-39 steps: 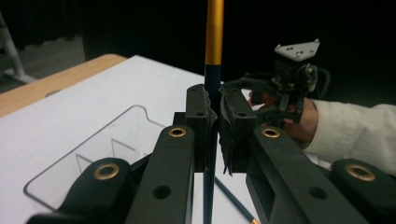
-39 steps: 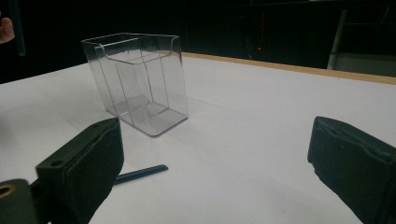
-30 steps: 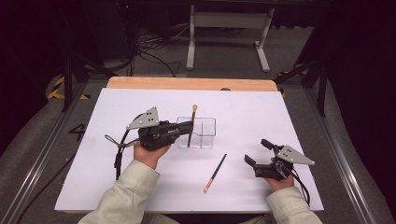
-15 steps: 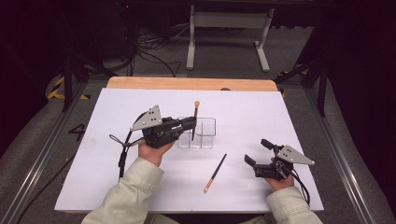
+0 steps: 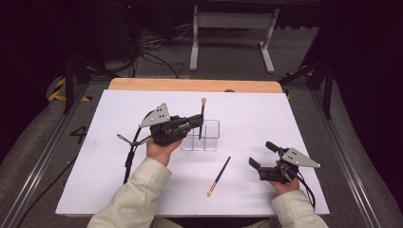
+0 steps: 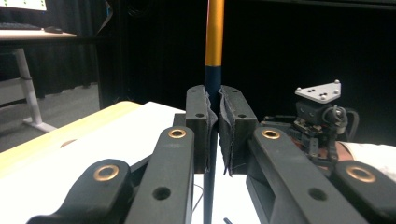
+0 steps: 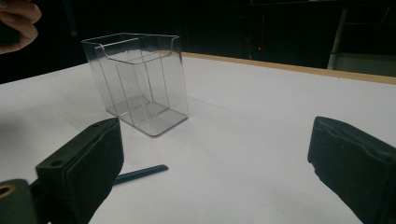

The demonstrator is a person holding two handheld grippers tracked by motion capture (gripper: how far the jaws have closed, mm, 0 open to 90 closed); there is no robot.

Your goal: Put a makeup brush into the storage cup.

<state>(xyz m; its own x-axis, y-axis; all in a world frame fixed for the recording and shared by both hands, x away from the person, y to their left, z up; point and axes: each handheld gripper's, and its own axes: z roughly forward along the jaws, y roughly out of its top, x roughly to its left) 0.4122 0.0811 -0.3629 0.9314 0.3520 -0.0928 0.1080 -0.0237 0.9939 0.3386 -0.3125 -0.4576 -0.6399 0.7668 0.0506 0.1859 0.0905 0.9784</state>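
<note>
The left gripper point(image 6: 214, 135) has its two black jaws closed on a pencil point(image 6: 215, 46), which stands upright between the pads, dark at the grip and orange above. Below lies the white table point(image 6: 116, 140) with a wooden edge. Farther off at right sits the right gripper point(image 6: 322, 121), topped by a grey plate.

A white counter point(image 5: 294, 118) with a bare wooden strip point(image 5: 190, 85) along its far edge. Beyond it, on grey floor, a white stand's legs point(image 5: 230, 21) and tangled black cables point(image 5: 152, 52); yellow-black tape point(image 5: 59, 90) at left
</note>
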